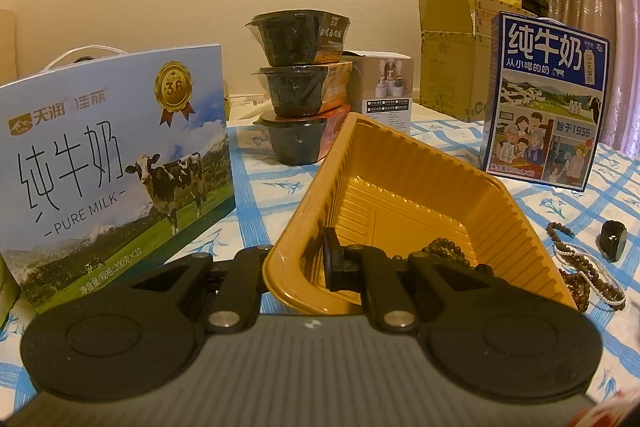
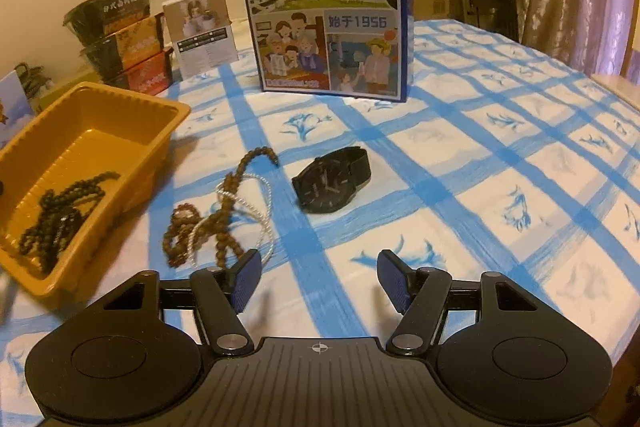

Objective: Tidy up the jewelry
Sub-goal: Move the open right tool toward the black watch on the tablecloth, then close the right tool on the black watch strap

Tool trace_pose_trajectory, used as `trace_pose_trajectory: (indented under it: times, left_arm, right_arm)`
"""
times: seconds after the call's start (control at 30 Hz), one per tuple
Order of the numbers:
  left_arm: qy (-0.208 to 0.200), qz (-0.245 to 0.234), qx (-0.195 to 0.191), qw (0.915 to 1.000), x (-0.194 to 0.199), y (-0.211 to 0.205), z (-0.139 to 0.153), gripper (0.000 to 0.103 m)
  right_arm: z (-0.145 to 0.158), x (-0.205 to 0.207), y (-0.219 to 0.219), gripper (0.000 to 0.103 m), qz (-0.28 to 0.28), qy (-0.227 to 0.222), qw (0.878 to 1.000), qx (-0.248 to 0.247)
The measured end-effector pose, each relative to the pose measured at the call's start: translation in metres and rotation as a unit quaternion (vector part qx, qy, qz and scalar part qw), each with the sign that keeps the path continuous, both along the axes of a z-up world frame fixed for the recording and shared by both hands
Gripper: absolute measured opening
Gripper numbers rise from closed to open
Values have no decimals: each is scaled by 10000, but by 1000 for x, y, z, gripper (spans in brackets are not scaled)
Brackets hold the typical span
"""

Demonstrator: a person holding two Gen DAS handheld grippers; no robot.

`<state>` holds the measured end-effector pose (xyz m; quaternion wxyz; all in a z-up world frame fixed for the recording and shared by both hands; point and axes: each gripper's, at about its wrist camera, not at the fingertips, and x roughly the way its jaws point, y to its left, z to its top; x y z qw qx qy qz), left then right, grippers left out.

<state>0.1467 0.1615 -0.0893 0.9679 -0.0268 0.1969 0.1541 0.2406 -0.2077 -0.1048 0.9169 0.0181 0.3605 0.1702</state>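
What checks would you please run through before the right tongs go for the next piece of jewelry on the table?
1. Left tongs shut on the wall of the yellow tray, holding it: ok.
2. Right tongs open with nothing between the pads: ok.
3. Dark bead strand already lying in the tray: ok.
4. Brown bead strand and white pearl string separate for a clean single pick: not ok, they lie tangled together.
5. Black watch free of the strands, apart on the tablecloth: ok.
6. Room left in the tray for more pieces: ok, most of its floor is bare.
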Motion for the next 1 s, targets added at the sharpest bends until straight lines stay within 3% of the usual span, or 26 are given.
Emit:
trace_pose_trajectory:
  times: [0.13,0.3,0.9,0.93,1.0]
  left_arm:
    - [3,-5,11,10000,0,0,0,11]
    - [10,-15,28,10000,1,0,0,11]
    - [57,-51,132,9999,4,-2,1,12]
    - [54,-54,133,9999,4,-2,1,12]
    - [56,-58,138,9999,4,-2,1,12]
  right_arm:
    - [-6,18,4,65,26,-95,9999,-104]
    - [-14,43,6,77,28,-229,9997,-109]
    - [-42,105,3,78,1154,-594,9913,-213]
    - [-42,107,4,76,1202,-601,9906,-251]
    - [-42,106,5,51,1333,-656,9884,-306]
